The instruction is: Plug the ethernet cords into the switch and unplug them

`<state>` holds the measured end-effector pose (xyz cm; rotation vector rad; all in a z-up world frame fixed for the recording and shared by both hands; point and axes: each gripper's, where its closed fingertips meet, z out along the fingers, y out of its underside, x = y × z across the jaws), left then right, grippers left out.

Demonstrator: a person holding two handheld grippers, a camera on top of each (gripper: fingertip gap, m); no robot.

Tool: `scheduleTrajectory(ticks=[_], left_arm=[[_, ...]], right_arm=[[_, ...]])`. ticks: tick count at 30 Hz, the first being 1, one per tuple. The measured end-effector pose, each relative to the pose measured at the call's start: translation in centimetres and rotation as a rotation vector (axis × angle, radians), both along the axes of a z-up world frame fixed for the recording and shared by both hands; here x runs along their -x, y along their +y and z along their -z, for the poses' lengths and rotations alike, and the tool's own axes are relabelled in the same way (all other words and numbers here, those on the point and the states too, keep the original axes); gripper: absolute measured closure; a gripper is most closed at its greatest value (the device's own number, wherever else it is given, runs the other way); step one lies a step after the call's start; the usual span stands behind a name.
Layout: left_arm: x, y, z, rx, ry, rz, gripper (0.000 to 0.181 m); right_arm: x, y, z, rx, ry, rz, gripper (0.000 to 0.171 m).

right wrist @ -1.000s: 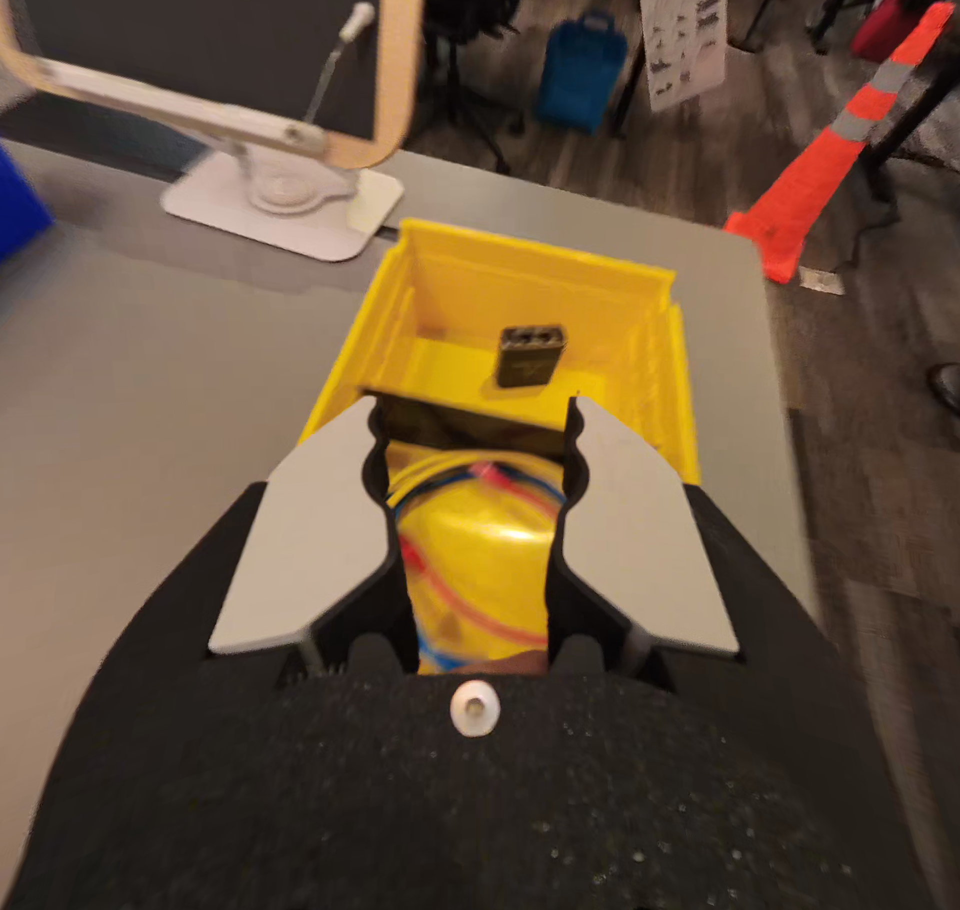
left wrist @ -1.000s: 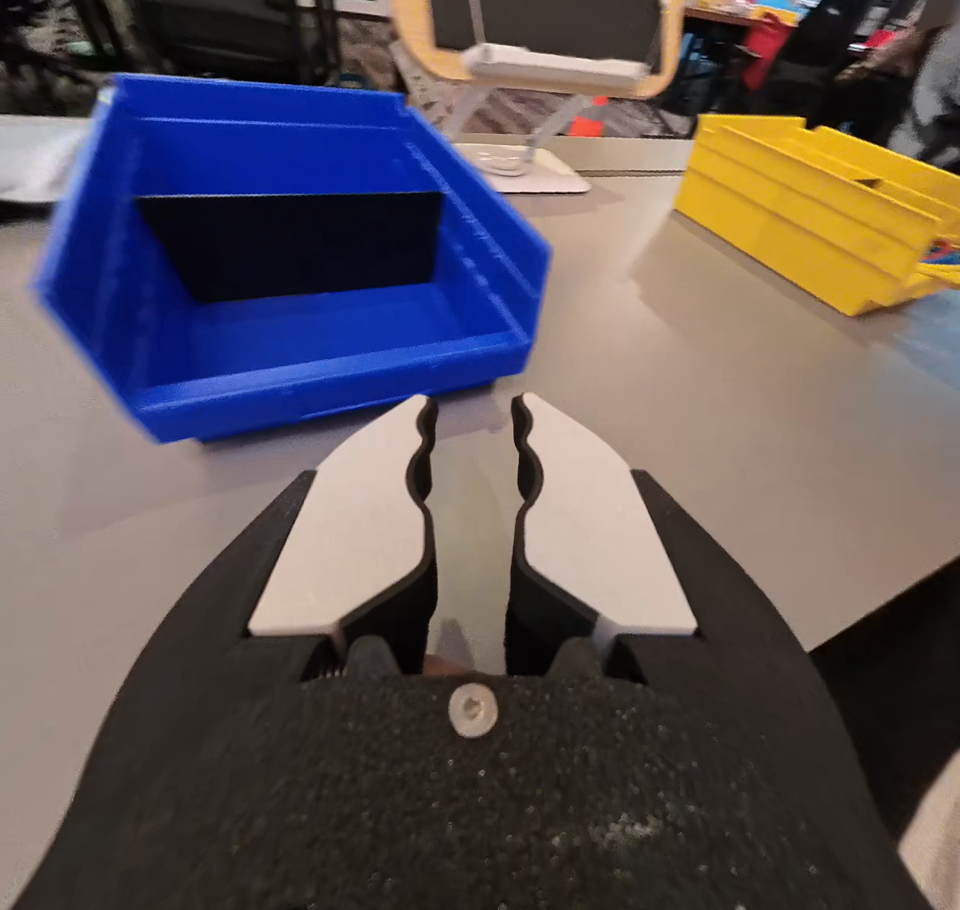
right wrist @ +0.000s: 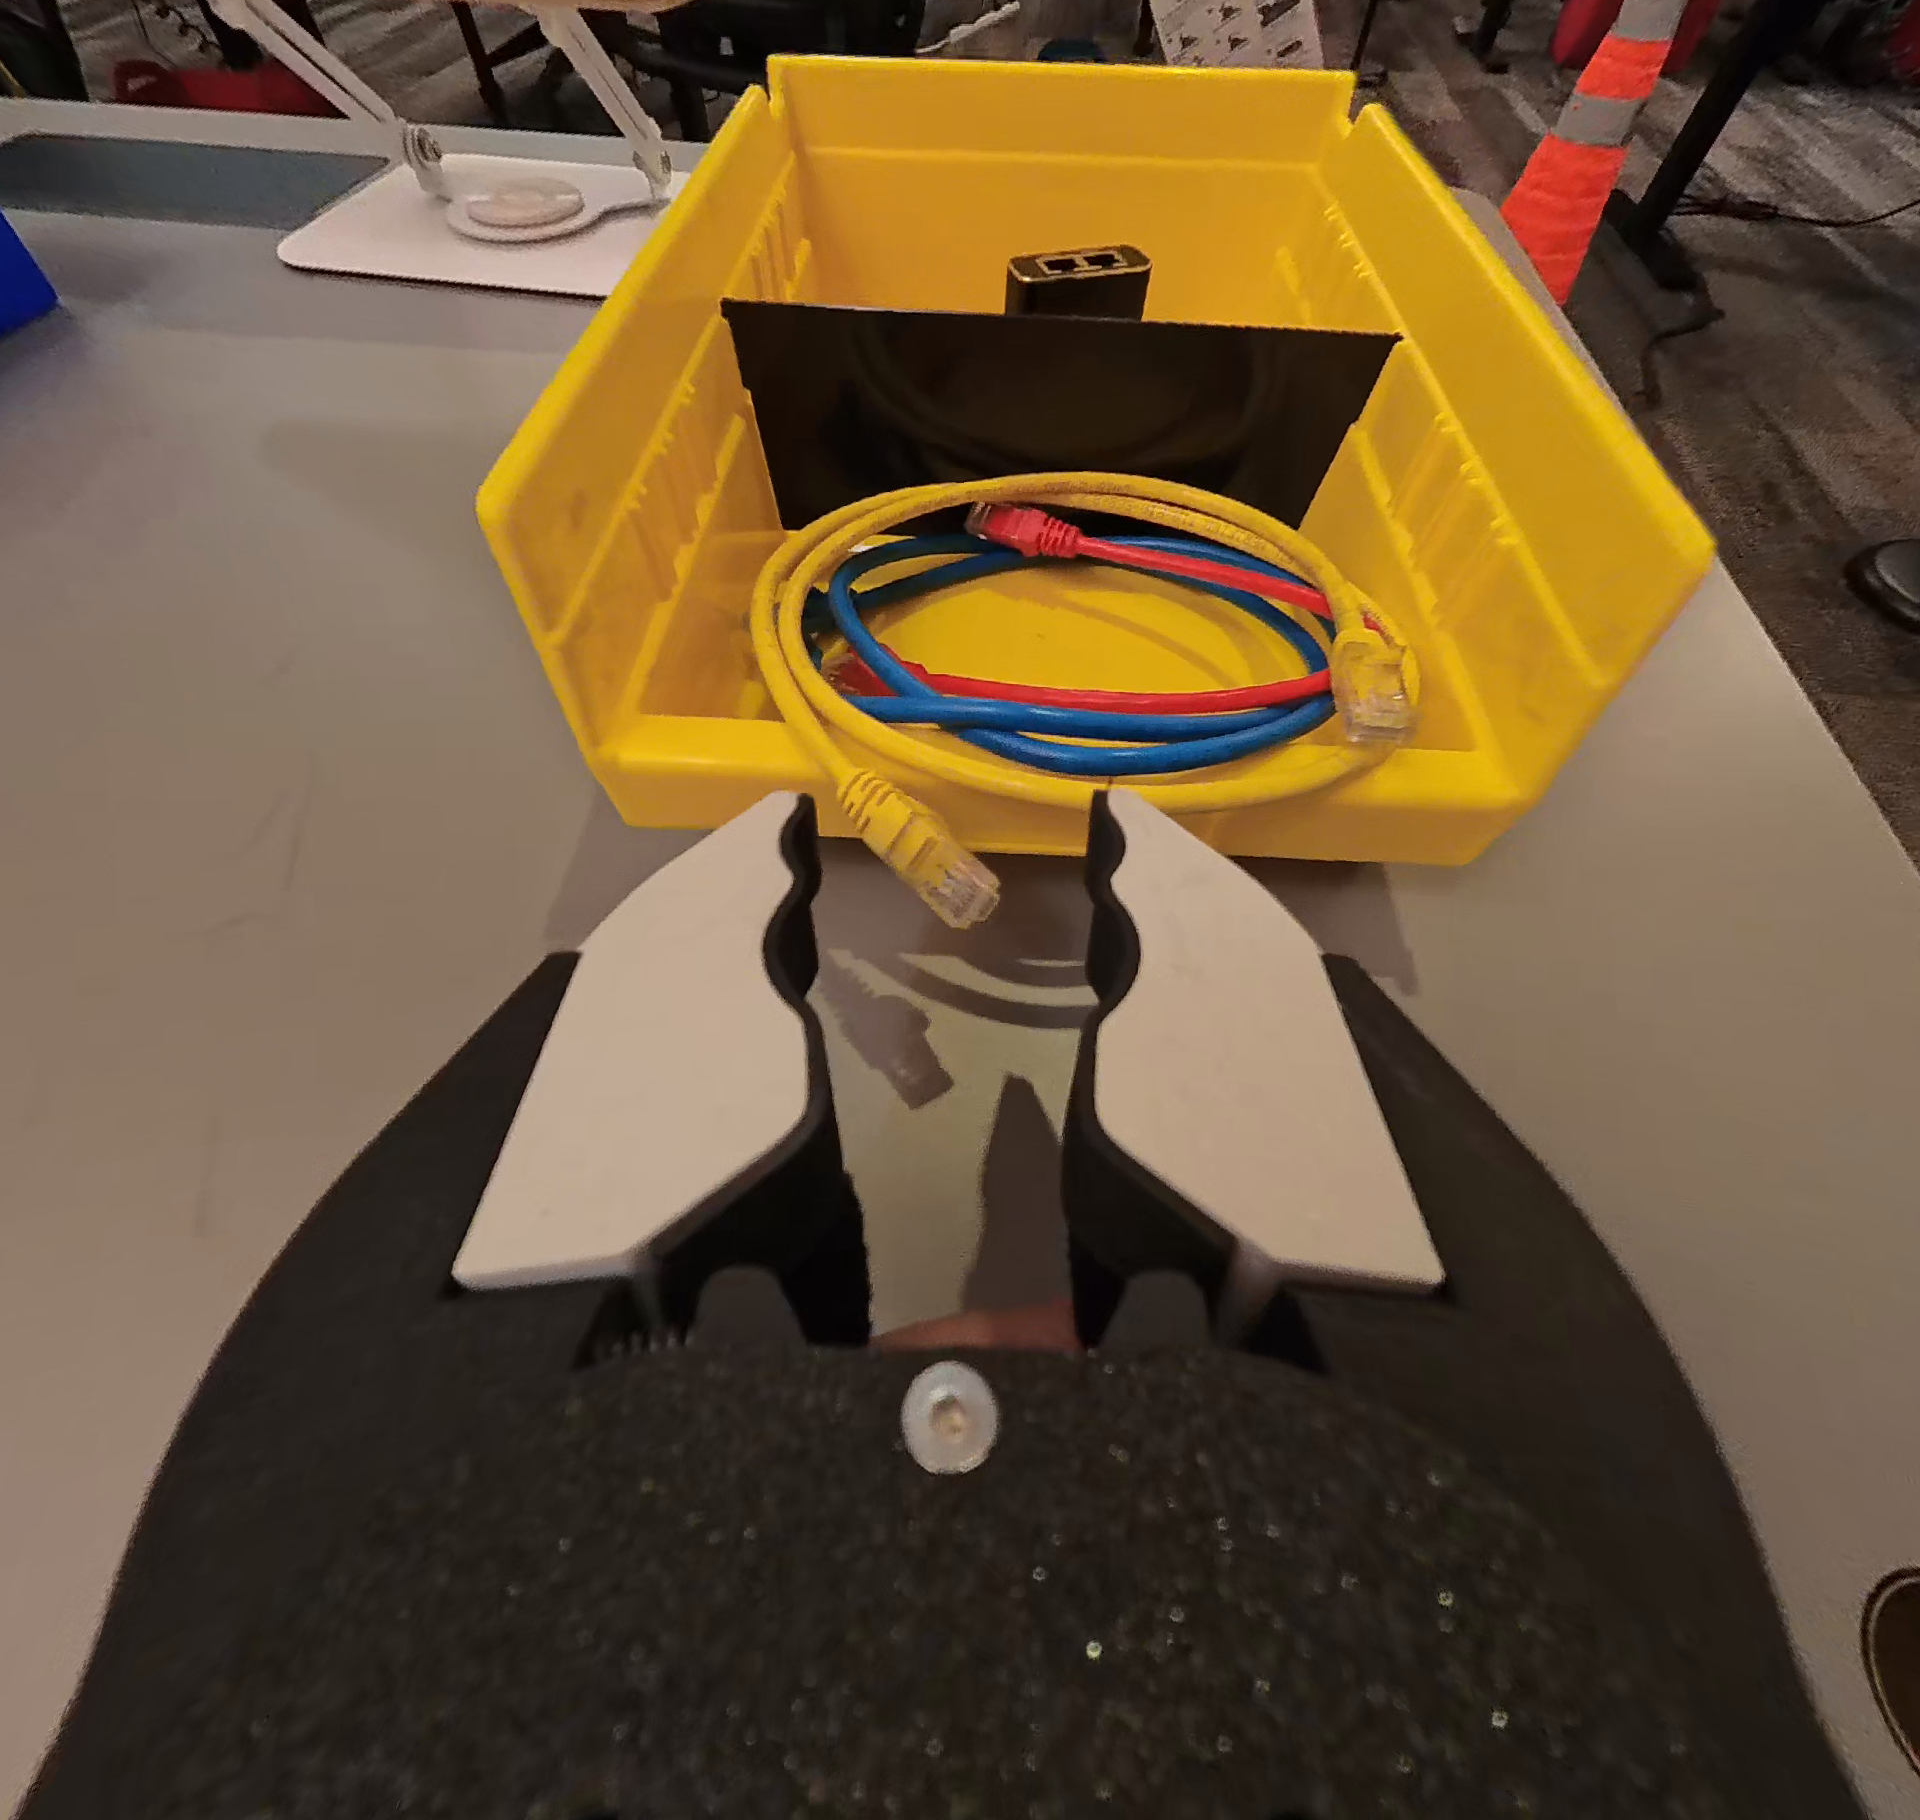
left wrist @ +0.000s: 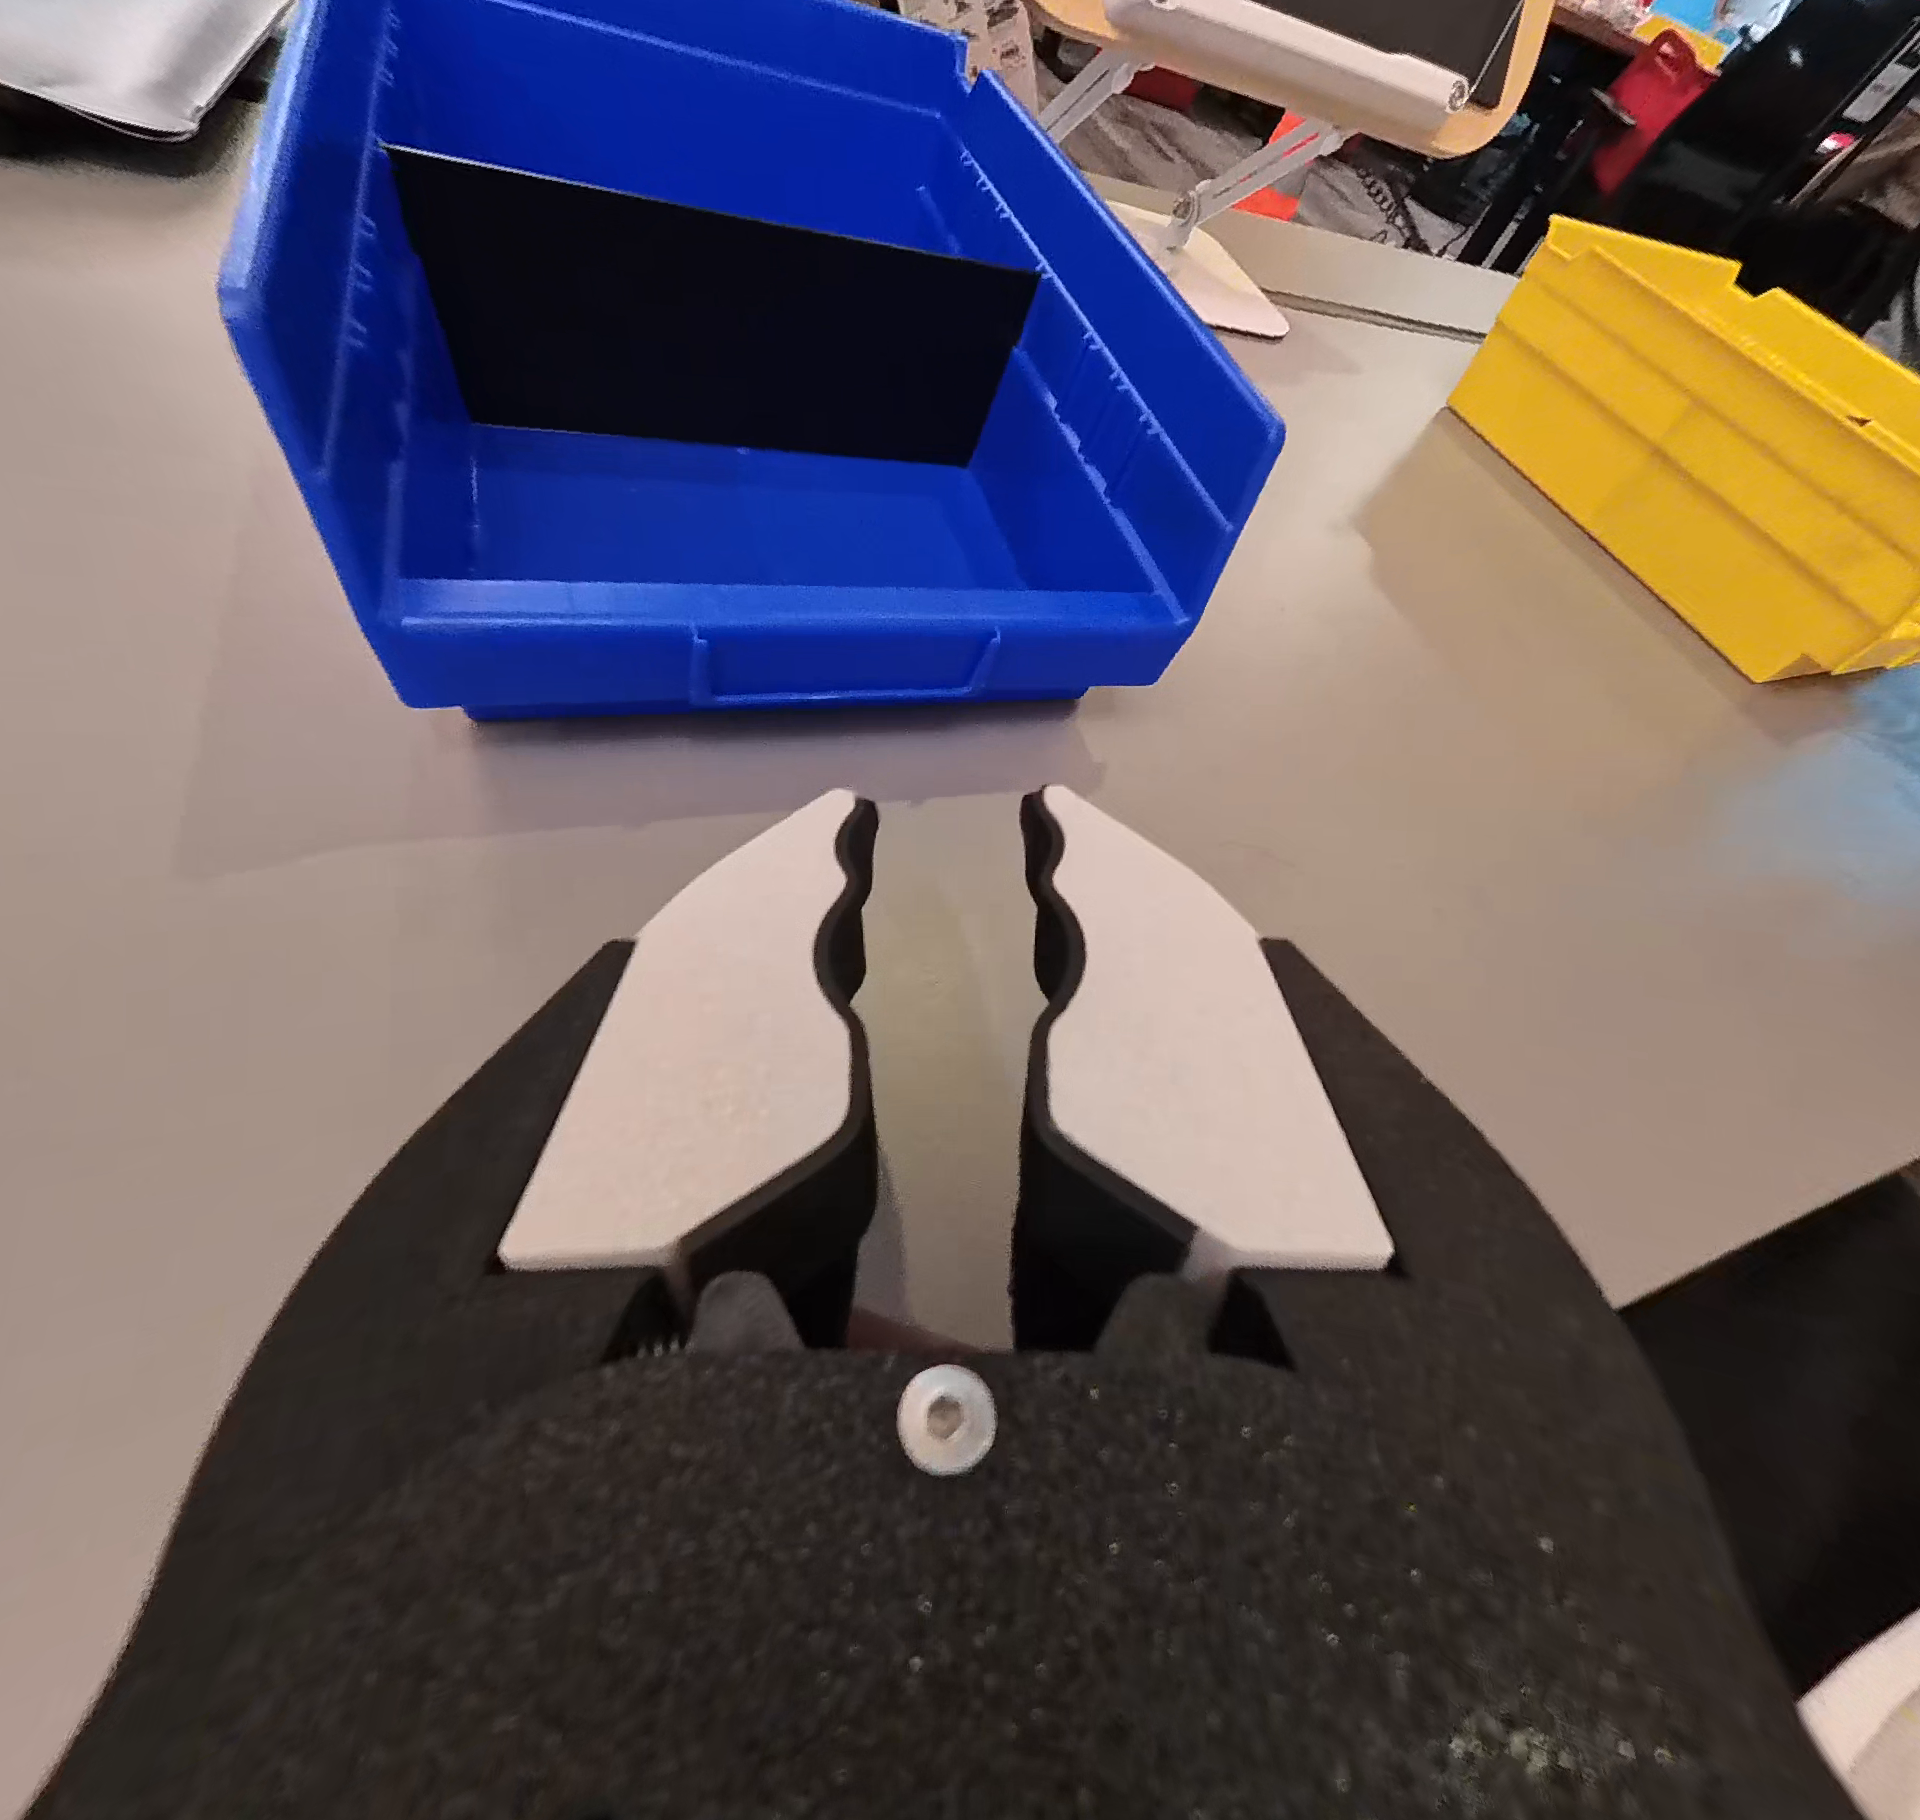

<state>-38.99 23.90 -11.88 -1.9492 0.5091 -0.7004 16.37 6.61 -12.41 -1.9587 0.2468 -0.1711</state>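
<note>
A yellow bin on the grey table holds coiled yellow, blue and red ethernet cords in its front section. One yellow plug hangs over the bin's front lip. A small black switch stands behind the black divider in the back section. My right gripper is open and empty just in front of the bin, the hanging plug between its fingertips but apart from them. My left gripper is open and empty, over bare table in front of an empty blue bin.
The yellow bin also shows at the right of the left wrist view. A white stand with a wood-framed board sits at the table's back. An orange cone stands on the floor beyond the table's right edge. One gripper's finger ends stand about 60 cm off the other's. The small black switch sits 25 cm or so from the ends of my right fingers.
My right gripper has pulled back and lowered from above the yellow bin to in front of it. My left gripper has backed off slightly from the blue bin. Both stay open.
</note>
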Motion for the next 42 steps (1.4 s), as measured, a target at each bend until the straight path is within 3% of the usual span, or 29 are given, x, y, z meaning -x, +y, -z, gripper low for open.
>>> scheduleTrajectory(ticks=[11,16,24,28,32,33,36,38,40,42], left_arm=[[0.8,0.2,0.7,-0.012,0.069,-0.019,0.154],[2.1,-0.4,0.8,-0.026,0.095,-0.036,0.154],[4.6,-1.7,0.9,-0.051,0.128,-0.107,0.143],[3.3,-3.1,0.6,-0.093,0.167,-0.069,0.135],[-4.8,-6.4,-0.7,-0.116,0.108,0.087,0.131],[-8.0,-7.5,-1.2,-0.120,0.086,0.150,0.129],[-18.0,-10.5,-2.6,-0.163,0.101,0.332,0.125],[-23.8,-11.2,-3.4,-0.182,0.118,0.378,0.133],[-29.5,-11.4,-3.5,-0.133,0.100,0.432,0.131],[-33.6,-10.1,-2.7,-0.112,0.137,0.421,0.130]], right_arm=[[0.9,1.5,-0.4,-0.012,0.009,-0.033,0.122],[7.4,3.5,-3.1,-0.144,0.010,-0.277,0.105],[9.7,9.1,-0.6,0.003,-0.118,-0.178,0.086],[12.6,9.9,-0.8,-0.019,-0.020,-0.306,0.085],[16.8,8.3,-2.2,-0.072,0.118,-0.487,0.110],[16.6,7.7,-3.1,-0.114,0.100,-0.473,0.104],[12.7,5.1,-7.1,-0.268,-0.010,-0.288,0.103],[8.3,2.6,-9.0,-0.347,-0.025,-0.100,0.106],[4.7,-0.1,-8.9,-0.358,-0.003,0.054,0.105],[3.5,-2.0,-6.7,-0.319,0.056,0.097,0.105]])
